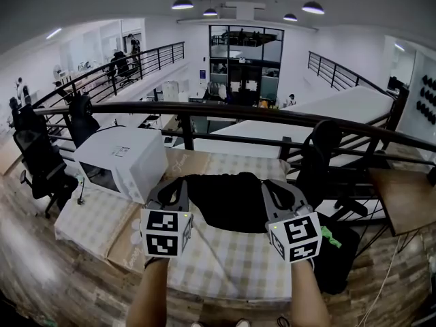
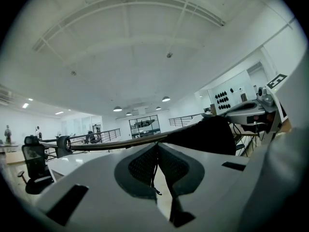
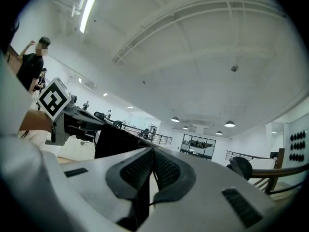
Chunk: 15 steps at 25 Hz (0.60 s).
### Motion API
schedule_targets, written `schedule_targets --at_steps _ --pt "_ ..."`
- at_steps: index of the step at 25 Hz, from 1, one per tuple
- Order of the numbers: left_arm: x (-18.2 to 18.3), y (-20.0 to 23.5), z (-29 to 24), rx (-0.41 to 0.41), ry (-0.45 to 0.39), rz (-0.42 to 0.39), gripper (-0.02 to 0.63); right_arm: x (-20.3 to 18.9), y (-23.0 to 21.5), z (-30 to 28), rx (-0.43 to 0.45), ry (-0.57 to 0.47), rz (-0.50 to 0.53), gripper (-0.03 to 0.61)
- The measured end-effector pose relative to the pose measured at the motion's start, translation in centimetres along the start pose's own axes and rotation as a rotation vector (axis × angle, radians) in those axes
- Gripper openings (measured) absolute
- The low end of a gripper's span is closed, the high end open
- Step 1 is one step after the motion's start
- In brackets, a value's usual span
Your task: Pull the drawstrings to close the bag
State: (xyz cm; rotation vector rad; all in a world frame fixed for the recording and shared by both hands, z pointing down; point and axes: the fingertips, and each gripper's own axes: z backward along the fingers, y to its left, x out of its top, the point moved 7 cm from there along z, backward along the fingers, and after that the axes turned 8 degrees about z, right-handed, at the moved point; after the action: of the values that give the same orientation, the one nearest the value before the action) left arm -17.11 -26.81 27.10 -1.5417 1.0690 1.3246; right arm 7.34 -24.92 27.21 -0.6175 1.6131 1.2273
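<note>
Room: open mezzanine office with a dark railing [image 1: 225, 111] beyond a tabletop [image 1: 238, 268] under a checked cloth.
Bag: black bag [image 1: 228, 199] lies on the tabletop at twelve o'clock from the person, between the two grippers and partly beyond them.
Neighbour: white box [image 1: 122, 159] stands at ten o'clock of the bag, near it but apart.
Left gripper [image 1: 180, 182]: clenched, jaws pressed together on a thin dark cord, the left drawstring [image 2: 153, 174], at the bag's nine o'clock side.
Right gripper [image 1: 270, 184]: likewise clenched on the right drawstring [image 3: 155, 177], at the bag's three o'clock side.
Handling: the bag looks like soft, limp cloth and probably light, so it will likely slide or lift instead of cinching unless the pulls oppose each other.
Cords: thin and probably slick; a short bite near the pad tips could let them slip out.
Where to hold: on the cords themselves, deep in the ribbed pads, not on the cloth.
Stage: both cords look gripped; how far the mouth has closed cannot be made out.
</note>
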Motion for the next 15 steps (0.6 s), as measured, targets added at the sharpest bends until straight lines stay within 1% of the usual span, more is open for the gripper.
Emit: schedule_targets --at_steps 3,8,15 --pt "-0.2 0.3 0.1 0.017 -0.003 -0.003 0.031 -0.3 0.0 0.0 -0.008 0.012 0.006 0.026" --pt "-0.6 1.1 0.4 0.044 -0.001 0.01 0.031 -0.7 -0.4 0.2 -0.058 0.025 -0.014 0.025" --pt "-1.2 2.2 0.6 0.081 0.004 0.013 0.031 -1.1 -0.8 0.3 -0.09 0.043 -0.022 0.025"
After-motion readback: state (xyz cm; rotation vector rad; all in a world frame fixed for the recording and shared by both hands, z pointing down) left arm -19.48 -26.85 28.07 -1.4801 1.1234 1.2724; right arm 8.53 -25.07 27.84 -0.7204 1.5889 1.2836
